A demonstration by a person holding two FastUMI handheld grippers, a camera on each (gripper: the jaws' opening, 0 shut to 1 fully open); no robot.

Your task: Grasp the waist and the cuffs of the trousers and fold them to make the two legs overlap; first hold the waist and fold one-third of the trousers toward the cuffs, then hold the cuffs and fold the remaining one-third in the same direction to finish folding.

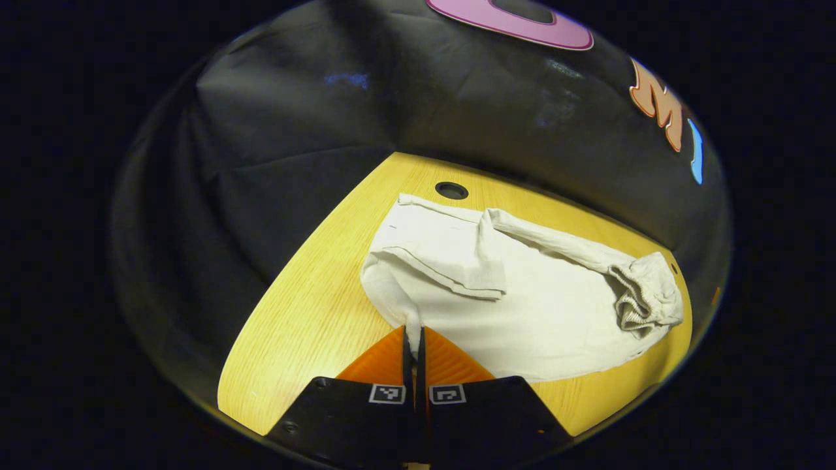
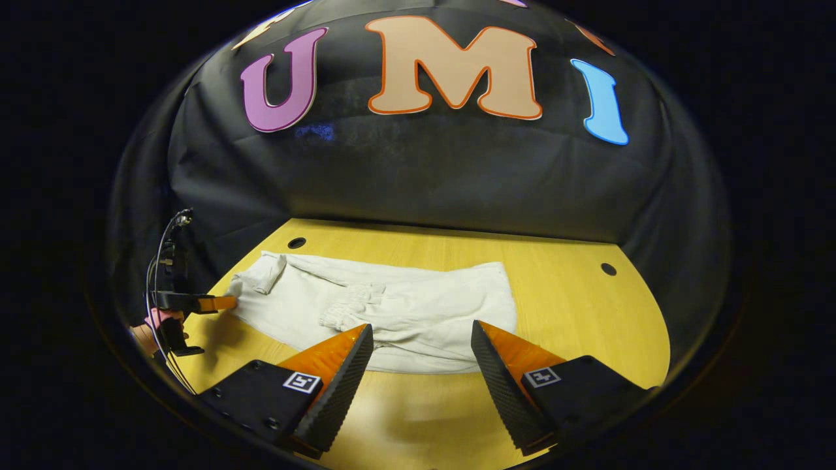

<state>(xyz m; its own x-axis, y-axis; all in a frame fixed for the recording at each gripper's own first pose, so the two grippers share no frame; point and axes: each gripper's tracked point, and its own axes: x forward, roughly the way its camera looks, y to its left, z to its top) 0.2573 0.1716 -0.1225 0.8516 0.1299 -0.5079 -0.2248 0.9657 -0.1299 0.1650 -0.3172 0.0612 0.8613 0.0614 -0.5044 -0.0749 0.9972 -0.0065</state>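
Cream trousers (image 1: 522, 320) (image 2: 431, 300) lie along the wooden table (image 1: 300, 333) (image 2: 575, 320). Their gathered waistband (image 1: 643, 294) (image 2: 349, 307) is folded over onto the legs. The cuff end (image 1: 444, 248) (image 2: 261, 274) is turned back in a small flap. My left gripper (image 1: 413, 334) is shut, pinching the cloth edge at that cuff end. In the right gripper view that left gripper (image 2: 219, 303) touches the trousers' left end, held by a hand (image 2: 147, 334). My right gripper (image 2: 420, 328) is open, with nothing between its fingers, hovering over the near edge of the trousers.
Round holes pierce the table top near its back edge (image 1: 451, 190) (image 2: 296, 243) (image 2: 608, 268). The black cloth wall closes in behind and at both sides. Cables (image 2: 163, 261) run from the left gripper. Bare wood lies to the right of the trousers.
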